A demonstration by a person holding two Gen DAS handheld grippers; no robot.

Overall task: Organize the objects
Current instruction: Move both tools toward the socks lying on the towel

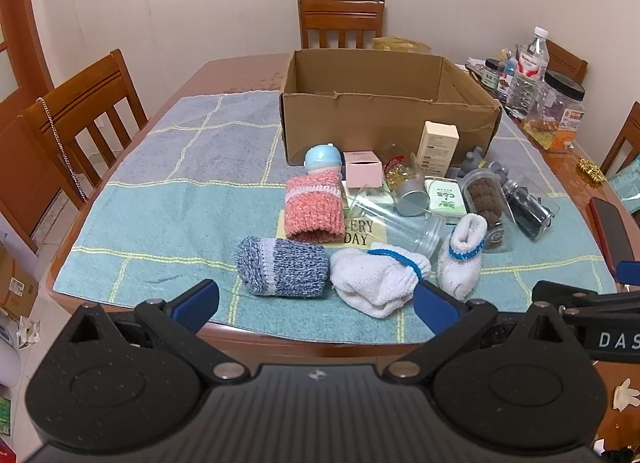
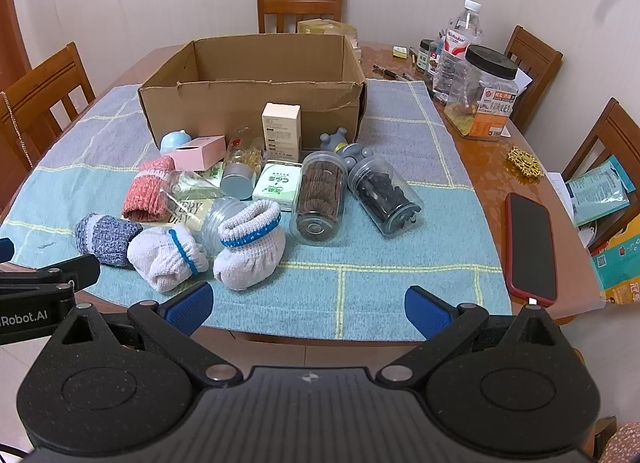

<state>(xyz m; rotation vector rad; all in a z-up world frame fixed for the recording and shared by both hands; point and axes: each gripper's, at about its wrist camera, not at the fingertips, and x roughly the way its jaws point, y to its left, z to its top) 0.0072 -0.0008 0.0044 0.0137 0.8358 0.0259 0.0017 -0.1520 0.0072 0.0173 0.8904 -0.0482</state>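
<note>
A wooden table [image 2: 472, 167] carries a blue-and-teal checked cloth [image 2: 360, 247], and at twelve o'clock on that cloth stands an open cardboard box [image 2: 256, 103]; the camera angle hides its floor.

The things to sort lie in a heap just in front of the box, toward six o'clock. From the right wrist view: a tall black-lidded jar [image 2: 482, 95] at two o'clock on the bare wood bears an orange label with print too small to read, and beside it stands a water bottle [image 2: 460, 35] with a red-and-white label, also unreadable. A phone in a red case [image 2: 530, 247] lies at three o'clock. In the heap, a clear jar of brown discs [image 2: 320, 195] and a clear jar of dark pieces [image 2: 384, 195] lie on their sides, touching. A white sock roll with blue band [image 2: 250, 247] rests against a second white sock roll [image 2: 166, 259]; a blue marled sock roll [image 2: 106, 237] is at nine o'clock of those, a coral knit roll [image 2: 146, 195] behind. A green-and-white box [image 2: 278, 185] reads "C&S"; a cream box [image 2: 281, 131] stands upright, its print illegible. A yellow card [image 1: 360, 233] shows "ERY DAY", the rest covered. A pink box [image 2: 200, 151] and a grey rubber toy [image 2: 348, 149] sit near the carton.

The left gripper [image 1: 316, 303] and right gripper [image 2: 308, 309] both hang spread wide at the table's near edge, nothing between their blue pads [image 2: 192, 307]. The left tool's side reads "Robot.AI"; the right's, "DAS", is cut off.
</note>
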